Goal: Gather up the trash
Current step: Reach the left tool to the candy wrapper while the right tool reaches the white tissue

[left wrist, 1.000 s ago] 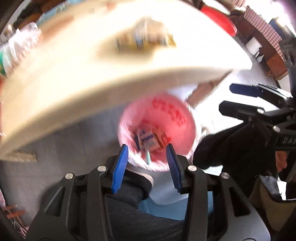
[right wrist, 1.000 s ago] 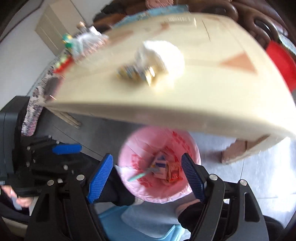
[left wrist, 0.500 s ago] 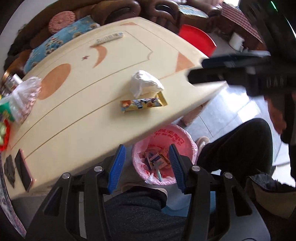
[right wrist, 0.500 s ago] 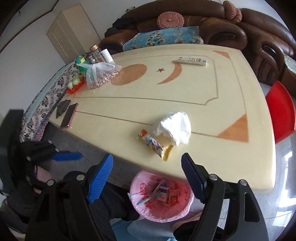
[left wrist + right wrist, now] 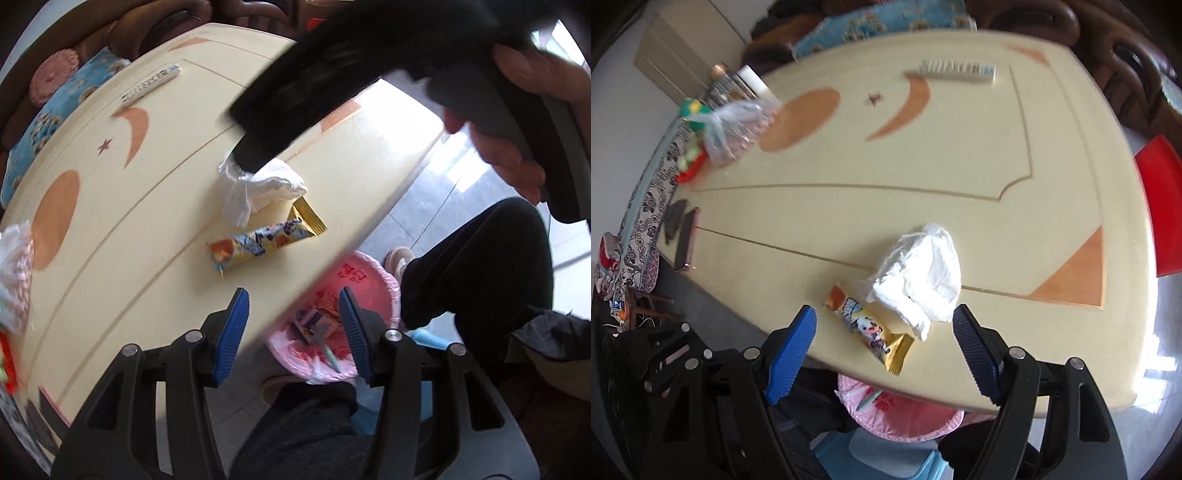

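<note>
A yellow snack wrapper (image 5: 868, 331) and a crumpled white tissue (image 5: 923, 273) are seen touching near the desk (image 5: 923, 177) edge. Below, apparently on the floor, a pink-lined bin (image 5: 364, 280) holds trash. The left gripper (image 5: 293, 325) jaws are opening, empty; the right gripper (image 5: 884, 352) jaws are held wide apart, empty.

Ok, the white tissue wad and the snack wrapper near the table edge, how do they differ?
The tissue wad is plain white, crumpled and bulky; the snack wrapper is printed, long and lies flat. The wrapper lies nearer the table edge. Both rest loose, touching each other, ahead of the right gripper.
</note>
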`<move>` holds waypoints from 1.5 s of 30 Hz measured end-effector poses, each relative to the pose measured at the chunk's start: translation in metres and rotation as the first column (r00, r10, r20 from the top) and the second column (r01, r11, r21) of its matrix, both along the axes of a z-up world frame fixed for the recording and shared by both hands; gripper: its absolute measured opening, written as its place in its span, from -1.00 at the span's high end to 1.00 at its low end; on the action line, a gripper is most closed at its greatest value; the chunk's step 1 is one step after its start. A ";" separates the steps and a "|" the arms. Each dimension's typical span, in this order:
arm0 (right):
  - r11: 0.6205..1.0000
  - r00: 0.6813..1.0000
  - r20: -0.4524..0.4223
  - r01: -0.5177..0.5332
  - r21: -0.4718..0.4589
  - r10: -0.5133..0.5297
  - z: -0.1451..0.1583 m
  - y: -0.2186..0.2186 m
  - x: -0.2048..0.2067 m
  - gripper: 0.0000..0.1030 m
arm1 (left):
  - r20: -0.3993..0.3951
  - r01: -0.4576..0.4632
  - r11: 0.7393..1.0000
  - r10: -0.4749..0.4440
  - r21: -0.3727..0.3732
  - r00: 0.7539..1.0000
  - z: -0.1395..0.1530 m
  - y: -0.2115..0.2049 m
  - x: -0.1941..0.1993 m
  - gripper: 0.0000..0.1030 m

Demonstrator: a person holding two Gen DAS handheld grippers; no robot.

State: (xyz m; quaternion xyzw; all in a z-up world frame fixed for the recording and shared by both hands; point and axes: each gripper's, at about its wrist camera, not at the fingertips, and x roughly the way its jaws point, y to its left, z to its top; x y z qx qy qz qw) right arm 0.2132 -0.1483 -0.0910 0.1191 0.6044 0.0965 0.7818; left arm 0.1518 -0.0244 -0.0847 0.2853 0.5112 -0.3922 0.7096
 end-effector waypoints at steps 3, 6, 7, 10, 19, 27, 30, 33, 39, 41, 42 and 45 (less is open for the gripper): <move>1.000 0.998 -0.064 0.018 0.006 -0.018 -0.018 -0.001 0.017 -0.45 | 0.013 0.068 0.998 -0.068 0.010 0.998 -0.005 -0.009 0.006 -0.11; 1.000 0.994 -0.104 0.013 0.003 -0.013 -0.032 0.002 0.028 -0.45 | 0.033 0.132 0.991 -0.132 0.011 0.991 -0.011 -0.015 0.013 -0.13; 1.000 0.992 -0.122 0.018 0.015 -0.016 -0.038 0.002 0.031 -0.45 | 0.020 0.156 0.988 -0.156 0.014 0.987 -0.016 -0.018 0.017 -0.13; 0.999 0.986 -0.164 0.025 0.035 -0.019 -0.051 0.002 0.036 -0.45 | 0.001 0.196 0.980 -0.196 0.033 0.981 -0.028 -0.024 0.023 -0.14; 0.999 0.976 -0.219 0.015 0.040 -0.005 -0.073 0.009 0.050 -0.45 | -0.015 0.242 0.967 -0.242 0.080 0.970 -0.055 -0.033 0.044 -0.16; 0.998 0.971 -0.238 0.024 0.059 -0.009 -0.082 0.005 0.054 -0.48 | -0.052 0.286 0.957 -0.283 0.051 0.958 -0.063 -0.036 0.051 -0.34; 0.998 0.971 -0.240 0.012 0.054 0.001 -0.082 0.004 0.054 -0.48 | -0.065 0.290 0.957 -0.289 0.009 0.955 -0.065 -0.032 0.049 -0.37; 1.000 0.972 -0.237 0.002 0.028 0.004 -0.082 0.008 0.054 -0.46 | -0.069 0.284 0.959 -0.285 -0.022 0.956 -0.067 -0.027 0.047 -0.39; 1.000 0.976 -0.217 -0.014 -0.028 0.008 -0.080 0.010 0.050 -0.28 | -0.062 0.277 0.961 -0.277 -0.018 0.959 -0.072 -0.024 0.039 -0.40; 0.999 0.978 -0.210 -0.015 -0.037 0.007 -0.079 0.011 0.049 -0.26 | -0.050 0.270 0.963 -0.270 -0.003 0.962 -0.074 -0.023 0.037 -0.42; 0.999 0.978 -0.207 -0.016 -0.041 0.008 -0.079 0.012 0.049 -0.23 | -0.048 0.270 0.963 -0.269 0.002 0.962 -0.075 -0.022 0.035 -0.46; 0.999 0.981 -0.193 -0.023 -0.048 0.013 -0.078 0.012 0.047 -0.18 | -0.044 0.275 0.961 -0.274 0.018 0.961 -0.081 -0.022 0.030 -0.52</move>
